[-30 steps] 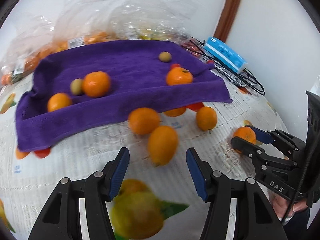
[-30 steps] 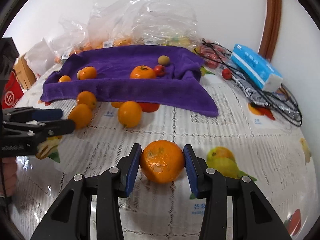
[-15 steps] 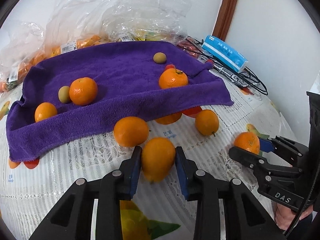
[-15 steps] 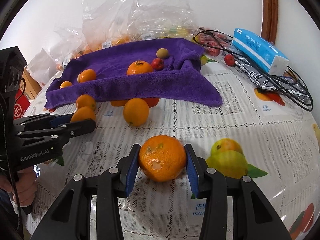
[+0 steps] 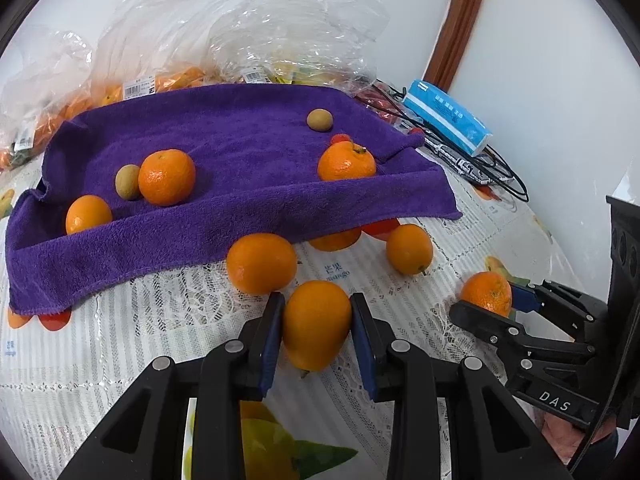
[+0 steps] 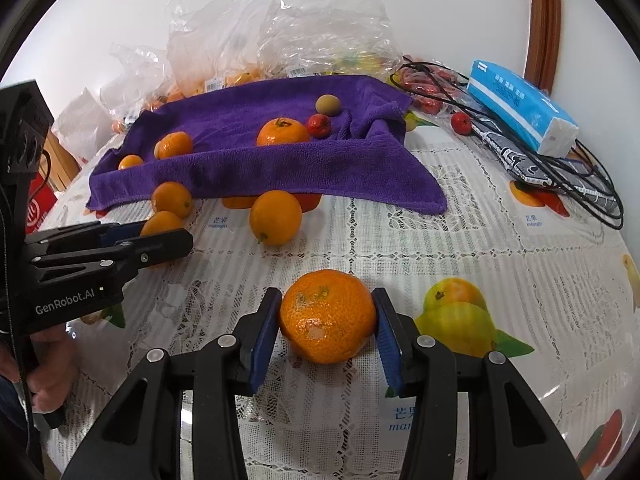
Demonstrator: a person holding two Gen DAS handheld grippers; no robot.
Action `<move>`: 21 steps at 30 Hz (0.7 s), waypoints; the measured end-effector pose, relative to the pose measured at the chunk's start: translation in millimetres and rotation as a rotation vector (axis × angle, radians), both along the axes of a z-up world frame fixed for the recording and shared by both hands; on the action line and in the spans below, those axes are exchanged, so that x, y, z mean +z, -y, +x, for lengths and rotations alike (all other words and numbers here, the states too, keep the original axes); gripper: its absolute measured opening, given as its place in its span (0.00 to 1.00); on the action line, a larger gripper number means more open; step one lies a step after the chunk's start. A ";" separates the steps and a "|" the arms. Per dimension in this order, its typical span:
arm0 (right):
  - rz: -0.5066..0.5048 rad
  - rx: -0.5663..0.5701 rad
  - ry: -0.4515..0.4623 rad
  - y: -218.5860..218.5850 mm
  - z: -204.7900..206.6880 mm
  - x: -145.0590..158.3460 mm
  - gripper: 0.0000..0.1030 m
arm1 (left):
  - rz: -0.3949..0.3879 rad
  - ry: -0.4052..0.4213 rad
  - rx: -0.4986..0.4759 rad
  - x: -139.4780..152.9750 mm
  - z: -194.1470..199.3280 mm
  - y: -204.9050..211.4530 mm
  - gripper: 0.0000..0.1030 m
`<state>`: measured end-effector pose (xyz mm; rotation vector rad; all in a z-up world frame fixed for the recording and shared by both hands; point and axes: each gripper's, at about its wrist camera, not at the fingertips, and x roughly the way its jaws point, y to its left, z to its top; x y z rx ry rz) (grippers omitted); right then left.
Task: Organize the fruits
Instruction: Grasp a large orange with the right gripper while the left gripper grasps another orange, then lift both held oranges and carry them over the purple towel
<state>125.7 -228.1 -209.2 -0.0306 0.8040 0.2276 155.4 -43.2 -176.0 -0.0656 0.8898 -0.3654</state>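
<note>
Left claw (image 5: 316,330) pinched on orange (image 5: 316,322), low over table (image 5: 100,352) | right claw (image 6: 326,320) pinched on tangerine (image 6: 327,315) | round, smooth, a bit soft: squeeze fat middle, gently.

— What lettering is showing up in the frames?

— "DAS" is showing on the right gripper (image 5: 516,304), lower right of the left wrist view; "GenRobot.AI" on the left gripper (image 6: 168,236), left edge of the right wrist view.

— Anything else?

— "mango" is reading on the tablecloth (image 5: 335,276) — the bags' price labels (image 5: 140,89) are staying illegible.
</note>
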 end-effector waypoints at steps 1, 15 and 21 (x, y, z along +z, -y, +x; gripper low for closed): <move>0.013 0.002 -0.001 1.9 0.0 0.0 0.45 | -0.003 0.000 0.007 0.0 0.0 -0.8 0.31; 0.025 -0.013 0.001 2.0 0.0 0.2 0.42 | -0.018 0.035 -0.010 6.1 -6.3 -0.4 0.30; 0.054 -0.045 0.015 9.6 -3.6 2.7 0.42 | -0.054 0.070 -0.036 15.2 -12.8 -0.8 0.30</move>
